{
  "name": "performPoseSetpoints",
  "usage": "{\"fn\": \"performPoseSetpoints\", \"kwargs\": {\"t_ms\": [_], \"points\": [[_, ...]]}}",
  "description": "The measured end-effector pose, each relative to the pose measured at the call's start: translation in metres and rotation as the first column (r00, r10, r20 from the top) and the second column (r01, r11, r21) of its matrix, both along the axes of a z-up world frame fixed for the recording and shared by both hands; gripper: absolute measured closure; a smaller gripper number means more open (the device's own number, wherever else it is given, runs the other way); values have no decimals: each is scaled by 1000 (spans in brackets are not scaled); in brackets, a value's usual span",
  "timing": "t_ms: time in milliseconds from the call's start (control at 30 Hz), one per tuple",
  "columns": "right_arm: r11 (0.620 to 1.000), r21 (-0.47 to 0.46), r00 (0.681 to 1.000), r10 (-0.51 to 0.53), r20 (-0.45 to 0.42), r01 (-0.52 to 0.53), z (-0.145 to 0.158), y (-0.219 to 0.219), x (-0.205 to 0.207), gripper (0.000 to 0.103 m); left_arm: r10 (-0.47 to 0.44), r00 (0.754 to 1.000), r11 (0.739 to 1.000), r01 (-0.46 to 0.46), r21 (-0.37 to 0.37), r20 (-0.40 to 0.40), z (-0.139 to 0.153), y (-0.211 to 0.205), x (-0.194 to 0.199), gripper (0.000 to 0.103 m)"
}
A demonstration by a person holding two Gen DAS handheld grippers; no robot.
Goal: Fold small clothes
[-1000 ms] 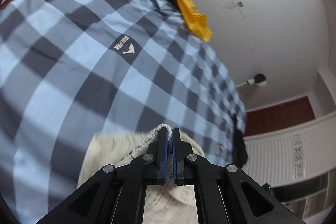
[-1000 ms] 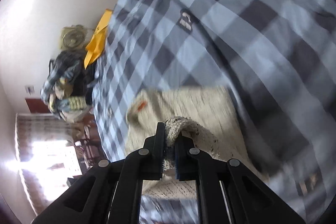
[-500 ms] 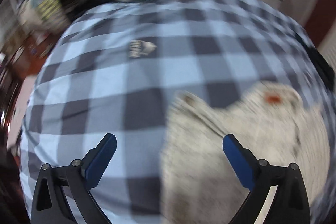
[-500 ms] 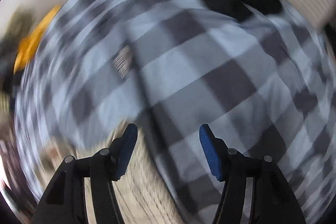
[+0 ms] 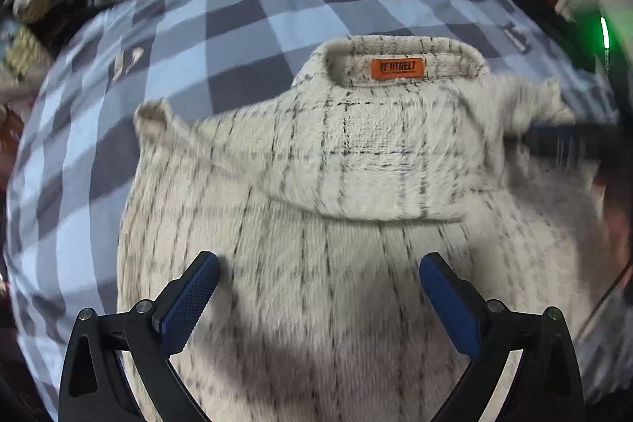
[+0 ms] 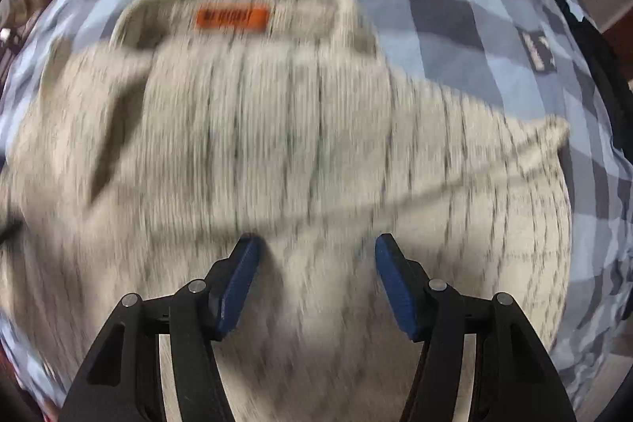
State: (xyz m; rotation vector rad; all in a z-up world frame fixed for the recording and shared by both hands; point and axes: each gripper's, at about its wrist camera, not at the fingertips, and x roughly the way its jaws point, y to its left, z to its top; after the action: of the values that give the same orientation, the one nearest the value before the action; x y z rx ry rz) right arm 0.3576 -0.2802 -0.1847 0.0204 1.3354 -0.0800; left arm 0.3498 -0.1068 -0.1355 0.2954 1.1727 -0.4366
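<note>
cream knit sweater point(image 5: 356, 184) with thin dark lines lies on the blue and grey checked bed cover point(image 5: 245, 2), filling the middle and bottom of both pictures. its neck with the orange tag point(image 5: 397, 69) sits near the top middle in the left wrist view and in the upper left in the right wrist view. one flap is folded across the front. the left gripper point(image 5: 318, 277) at the bottom of its picture is spread very wide, with nothing pinched in it. the right gripper point(image 6: 316, 256) is about half apart, and it grabs nothing too. both sets of blue pads hang over the soft knit; i cannot tell if they touch it. what could go wrong? the knit is thick and floppy, so a pinch may catch two layers at once and pull the folded flap open. a pinch that is too shallow may slip off the fuzzy cloth. the bed cover is soft too, so the tips could snag it with the sweater and drag it along. both pictures are smeary, so a rushed grab may miss the edge.
</note>
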Motion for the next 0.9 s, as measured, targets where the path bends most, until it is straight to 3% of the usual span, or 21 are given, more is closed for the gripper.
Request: {"fn": "performPoseSetpoints", "kwargs": {"t_ms": [67,167,200,300,367,400,533,567,633,700,767,900], "points": [[993,71,993,-101,57,97,11,-22,15,46,-20,999,1000,19,24,41,-1,-9,8,1],[953,165,955,-275,115,255,23,-63,34,45,-8,997,999,4,46,81,-4,-26,32,1],[931,199,932,-335,138,305,27,-81,36,46,8,996,999,-12,48,90,-5,-30,42,1],[874,151,847,-485,216,462,48,-112,19,46,108,985,993,-113,28,135,-2,-35,77,0],[841,190,804,-540,248,507,60,-128,-1,45,200,959,975,-215,58,202,5,-32,97,0],[832,217,798,-553,238,511,62,-139,-12,45,280,926,949,-307,74,251,13,-26,110,0],[822,323,842,-527,119,469,69,-160,-49,45,426,835,882,-469,47,347,51,9,124,1],[829,333,855,-507,108,450,77,-160,-60,45,426,829,879,-474,49,363,57,16,121,1],[874,285,889,-441,127,393,93,-161,-99,45,403,839,881,-463,93,365,70,36,107,1],[917,171,915,-382,131,359,97,-158,-103,37,367,879,898,-420,130,306,76,58,80,1],[932,80,929,-360,87,354,99,-163,-122,36,348,902,912,-389,128,257,81,77,50,1],[948,83,952,-306,-20,306,119,-155,-174,36,312,936,934,-334,127,165,95,114,-37,1]]}}
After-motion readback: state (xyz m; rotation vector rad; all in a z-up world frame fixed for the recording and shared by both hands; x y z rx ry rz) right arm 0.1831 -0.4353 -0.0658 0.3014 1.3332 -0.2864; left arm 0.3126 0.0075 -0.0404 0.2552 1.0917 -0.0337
